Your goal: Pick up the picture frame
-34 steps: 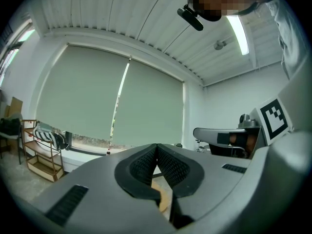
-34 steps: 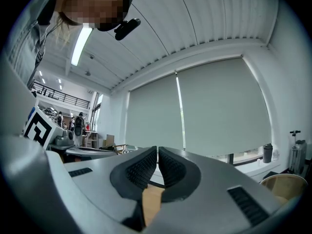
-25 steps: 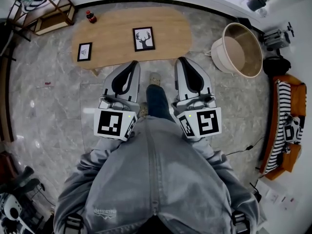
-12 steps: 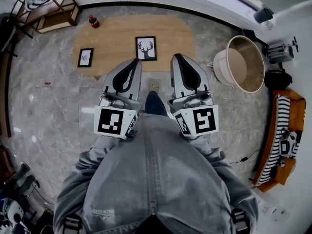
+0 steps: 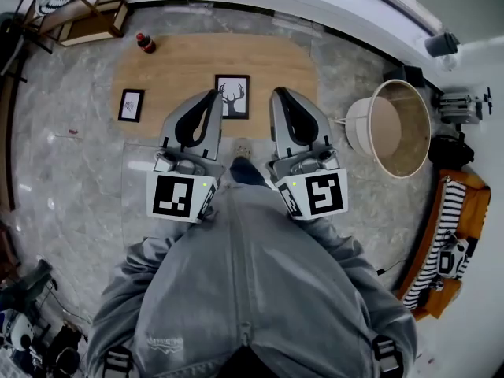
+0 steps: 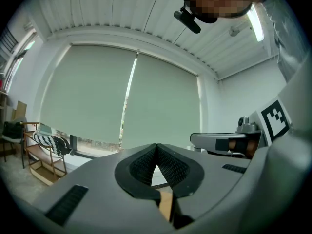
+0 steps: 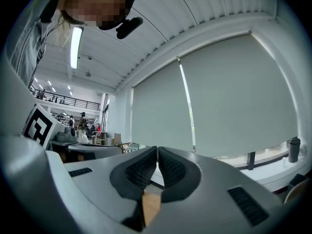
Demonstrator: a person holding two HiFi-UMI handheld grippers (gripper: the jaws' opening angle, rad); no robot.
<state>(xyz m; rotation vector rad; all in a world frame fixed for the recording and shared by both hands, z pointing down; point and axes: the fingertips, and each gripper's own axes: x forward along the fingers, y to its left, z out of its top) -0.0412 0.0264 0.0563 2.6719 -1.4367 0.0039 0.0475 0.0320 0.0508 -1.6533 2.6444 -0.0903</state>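
A black picture frame [image 5: 231, 96] with a deer-head print lies on the low wooden table [image 5: 268, 61], near its front edge. A smaller black frame [image 5: 131, 105] lies at the table's left end. My left gripper [image 5: 213, 94] is shut and empty, its tip over the table just left of the deer frame. My right gripper [image 5: 276, 94] is shut and empty too, its tip right of that frame. In the left gripper view the gripper [image 6: 157, 146] points level at a window blind, tips together. The right gripper view shows that gripper [image 7: 157, 149] the same way.
A cola bottle [image 5: 146, 42] stands at the table's far left corner. A large round tub [image 5: 400, 126] sits on the floor to the right, with an orange sofa [image 5: 441, 250] beyond it. A wooden rack [image 5: 75, 14] stands at the far left. The floor is grey marble.
Both grippers have moved forward to the table with the person walking; the table and the deer frame now lie close under their tips. The jaws stayed shut.
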